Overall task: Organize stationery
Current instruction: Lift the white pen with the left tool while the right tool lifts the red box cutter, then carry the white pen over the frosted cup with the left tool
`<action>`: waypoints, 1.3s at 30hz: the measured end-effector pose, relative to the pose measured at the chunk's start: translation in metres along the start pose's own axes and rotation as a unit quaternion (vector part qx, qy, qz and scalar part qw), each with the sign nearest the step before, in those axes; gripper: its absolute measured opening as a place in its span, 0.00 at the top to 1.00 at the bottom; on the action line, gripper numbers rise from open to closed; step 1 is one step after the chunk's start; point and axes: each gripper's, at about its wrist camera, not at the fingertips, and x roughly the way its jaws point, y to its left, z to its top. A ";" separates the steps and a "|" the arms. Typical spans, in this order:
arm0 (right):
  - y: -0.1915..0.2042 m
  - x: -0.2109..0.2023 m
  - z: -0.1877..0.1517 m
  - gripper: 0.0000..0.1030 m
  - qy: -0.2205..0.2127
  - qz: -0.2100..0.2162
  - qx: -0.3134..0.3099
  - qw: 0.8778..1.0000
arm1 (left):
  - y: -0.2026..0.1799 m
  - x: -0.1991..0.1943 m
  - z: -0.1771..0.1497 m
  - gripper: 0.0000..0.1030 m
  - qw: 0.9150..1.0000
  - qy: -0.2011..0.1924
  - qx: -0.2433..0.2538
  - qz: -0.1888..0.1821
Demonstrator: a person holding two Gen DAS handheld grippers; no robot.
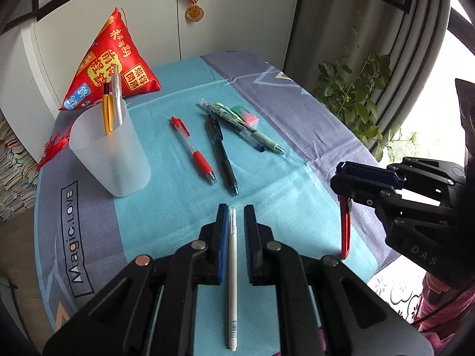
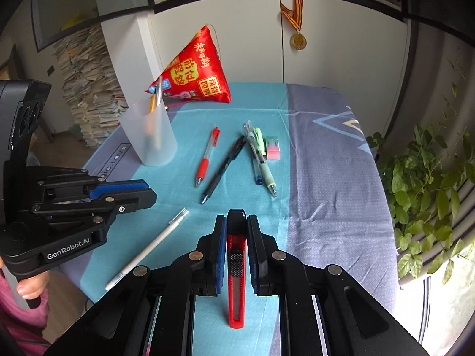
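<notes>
A frosted plastic cup point(image 1: 111, 155) point(image 2: 150, 136) holds a yellow pen and a clear pen. On the teal cloth lie a red pen point(image 1: 194, 151) point(image 2: 206, 157), a black pen point(image 1: 222, 154) point(image 2: 224, 169), a green pen point(image 1: 246, 127) point(image 2: 264, 163) over a blue pen, and a pink-green eraser point(image 1: 248, 115) point(image 2: 273, 148). My left gripper point(image 1: 236, 210) point(image 2: 139, 192) is open around a white pen point(image 1: 232, 276) point(image 2: 148, 246) lying on the cloth. My right gripper point(image 2: 236, 218) point(image 1: 346, 178) is shut on a red utility knife point(image 2: 236, 267) point(image 1: 345, 228), held above the table.
A red triangular pillow point(image 1: 109, 62) point(image 2: 196, 71) sits at the table's back behind the cup. A medal point(image 1: 194, 12) hangs on the cabinet. A leafy plant point(image 2: 430, 184) stands to the right of the table. Stacked papers point(image 2: 89, 89) rise on the left.
</notes>
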 end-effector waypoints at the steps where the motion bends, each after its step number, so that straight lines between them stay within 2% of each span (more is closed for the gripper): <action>1: 0.000 -0.001 -0.001 0.86 0.000 0.000 0.001 1.000 | -0.002 0.003 -0.002 0.92 1.000 0.006 0.004 0.001; 5: -0.002 -0.005 -0.004 0.86 -0.002 0.002 0.010 1.000 | -0.007 0.027 -0.008 0.87 0.999 0.037 0.016 0.010; 11: -0.004 -0.009 -0.006 0.86 -0.006 0.002 0.011 1.000 | 0.001 0.070 -0.003 0.86 0.997 0.079 0.009 0.018; 14: -0.006 -0.008 -0.006 0.86 -0.005 0.003 0.013 1.000 | 0.000 0.072 0.001 0.86 0.997 0.073 0.013 0.019; 17: -0.009 -0.006 -0.005 0.86 -0.003 0.004 0.017 1.000 | -0.002 0.072 0.002 0.95 0.997 0.071 0.013 0.013; 18: -0.010 -0.005 -0.005 0.86 -0.003 0.005 0.018 1.000 | -0.002 0.071 0.002 0.95 0.997 0.069 0.014 0.013; 23: -0.013 -0.006 -0.005 0.86 -0.005 0.006 0.022 1.000 | 0.002 0.043 0.005 0.95 1.000 0.029 -0.004 0.009; 27: -0.013 -0.010 -0.005 0.86 -0.011 0.007 0.025 1.000 | 0.006 0.006 0.009 0.95 1.000 -0.015 -0.009 0.020; 33: -0.010 -0.020 -0.004 0.86 -0.024 0.010 0.027 0.999 | 0.017 -0.040 0.010 0.95 0.997 -0.069 -0.025 0.035; 39: -0.002 -0.033 -0.002 0.86 -0.042 0.012 0.023 0.999 | 0.021 -0.067 0.011 0.95 0.993 -0.102 -0.030 0.045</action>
